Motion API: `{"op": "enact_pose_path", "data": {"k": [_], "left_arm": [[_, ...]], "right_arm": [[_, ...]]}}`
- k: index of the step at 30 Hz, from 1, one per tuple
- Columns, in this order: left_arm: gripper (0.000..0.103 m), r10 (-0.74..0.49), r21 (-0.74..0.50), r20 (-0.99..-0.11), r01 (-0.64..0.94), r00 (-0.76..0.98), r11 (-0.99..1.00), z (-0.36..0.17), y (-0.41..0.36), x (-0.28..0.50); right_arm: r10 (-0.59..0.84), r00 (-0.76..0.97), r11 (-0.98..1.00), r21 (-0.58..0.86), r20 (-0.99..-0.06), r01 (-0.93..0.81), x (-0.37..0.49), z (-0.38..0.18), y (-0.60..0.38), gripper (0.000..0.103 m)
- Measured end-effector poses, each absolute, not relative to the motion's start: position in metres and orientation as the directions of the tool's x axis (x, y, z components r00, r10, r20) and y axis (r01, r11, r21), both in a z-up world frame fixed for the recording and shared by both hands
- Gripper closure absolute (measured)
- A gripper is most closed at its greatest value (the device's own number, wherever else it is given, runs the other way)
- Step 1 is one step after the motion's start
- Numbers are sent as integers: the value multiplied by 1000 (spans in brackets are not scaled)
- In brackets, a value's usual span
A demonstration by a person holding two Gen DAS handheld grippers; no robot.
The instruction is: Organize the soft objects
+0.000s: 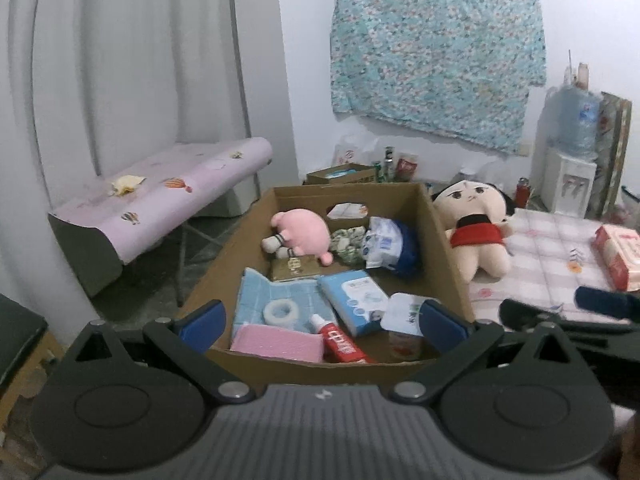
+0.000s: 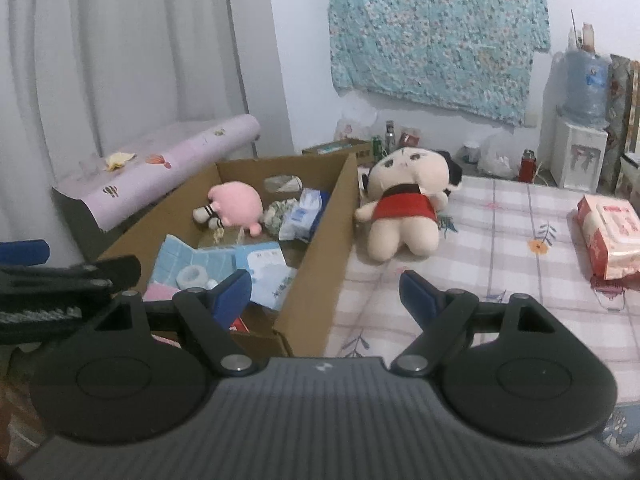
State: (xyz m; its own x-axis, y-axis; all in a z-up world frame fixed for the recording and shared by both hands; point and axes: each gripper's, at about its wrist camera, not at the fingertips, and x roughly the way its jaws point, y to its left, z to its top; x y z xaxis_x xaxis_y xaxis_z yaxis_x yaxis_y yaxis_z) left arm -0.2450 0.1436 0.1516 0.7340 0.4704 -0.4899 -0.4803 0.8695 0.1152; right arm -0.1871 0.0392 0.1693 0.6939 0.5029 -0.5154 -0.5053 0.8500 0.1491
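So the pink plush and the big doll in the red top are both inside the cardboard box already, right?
Not quite. The pink plush lies inside the cardboard box, but the doll in the red top lies outside it on the checked tablecloth, beside the box wall. The right wrist view shows this clearly.

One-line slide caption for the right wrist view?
Open right tongs face a doll in red on the checked tablecloth, beside a cardboard box holding a pink plush.

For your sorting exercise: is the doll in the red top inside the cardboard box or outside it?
Outside. The doll lies on the checked tablecloth, beside the cardboard box.
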Motion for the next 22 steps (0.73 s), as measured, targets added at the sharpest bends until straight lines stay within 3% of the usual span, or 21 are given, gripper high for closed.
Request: {"op": "enact_pose_path", "data": {"k": [22], "left_arm": [[1,501,126,-509,-515,699,848,141,160,-241]], "right_arm": [[574,652,804,187,-497,-565,-188,170,48,22]]}}
